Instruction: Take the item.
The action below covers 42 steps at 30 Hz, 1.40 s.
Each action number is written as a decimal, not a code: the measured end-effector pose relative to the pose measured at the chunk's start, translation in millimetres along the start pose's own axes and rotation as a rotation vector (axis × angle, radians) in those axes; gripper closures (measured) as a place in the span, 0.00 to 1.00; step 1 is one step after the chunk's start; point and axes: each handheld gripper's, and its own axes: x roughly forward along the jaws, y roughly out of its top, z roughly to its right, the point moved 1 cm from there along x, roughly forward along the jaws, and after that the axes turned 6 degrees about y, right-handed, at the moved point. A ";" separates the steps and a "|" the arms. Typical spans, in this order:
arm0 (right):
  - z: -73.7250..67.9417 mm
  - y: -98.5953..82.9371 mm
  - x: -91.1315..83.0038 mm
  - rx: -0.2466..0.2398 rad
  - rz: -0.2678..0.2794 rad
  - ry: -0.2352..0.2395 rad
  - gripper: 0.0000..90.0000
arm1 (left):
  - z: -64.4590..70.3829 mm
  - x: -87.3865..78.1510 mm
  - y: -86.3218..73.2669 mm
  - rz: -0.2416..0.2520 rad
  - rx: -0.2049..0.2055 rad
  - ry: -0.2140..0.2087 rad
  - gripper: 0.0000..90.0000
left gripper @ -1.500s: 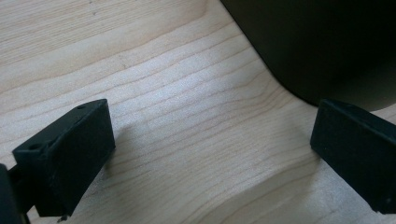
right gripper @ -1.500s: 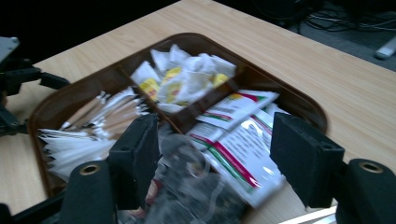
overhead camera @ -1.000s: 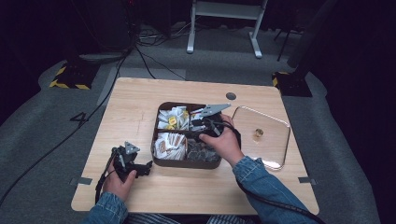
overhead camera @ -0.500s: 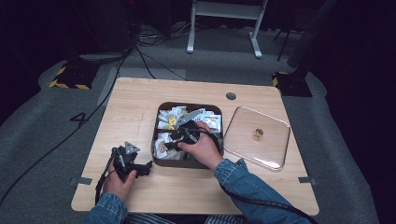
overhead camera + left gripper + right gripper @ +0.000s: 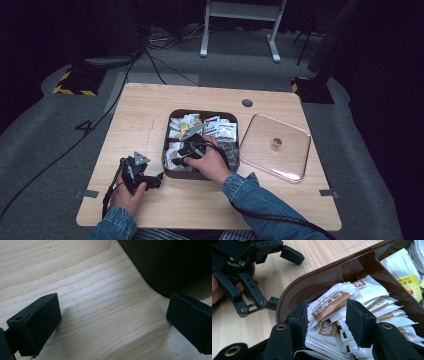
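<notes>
Brown plastic compartment tray point(image 5: 170, 145), mid-tabletop: white-and-brown paper sachets point(image 5: 337, 315) stacked in its near-left compartment. Your right gripper point(image 5: 325, 320), jaws part-open, straddles the top sachets, nothing clamped yet. Left gripper point(image 5: 137, 172) rests wide open, empty. Next: close on one sachet only, lift.
</notes>
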 end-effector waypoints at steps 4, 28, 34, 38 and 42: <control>-0.5 2.2 2.1 0.013 0.004 0.003 0.58 | 0.0 0.0 0.1 0.001 0.003 0.000 0.00; -6.6 8.1 13.0 0.032 -0.024 0.002 0.59 | 0.1 0.1 0.1 0.001 0.002 -0.001 0.00; -9.2 10.6 19.5 0.032 -0.051 -0.011 0.67 | 0.0 0.1 0.1 0.001 0.003 0.000 0.00; -9.0 11.8 22.1 0.036 -0.068 -0.022 0.78 | 0.0 0.1 0.1 0.001 0.003 0.000 0.00; -10.4 12.3 23.9 0.027 -0.079 -0.029 0.92 | 0.0 0.0 0.1 0.001 0.003 0.000 0.00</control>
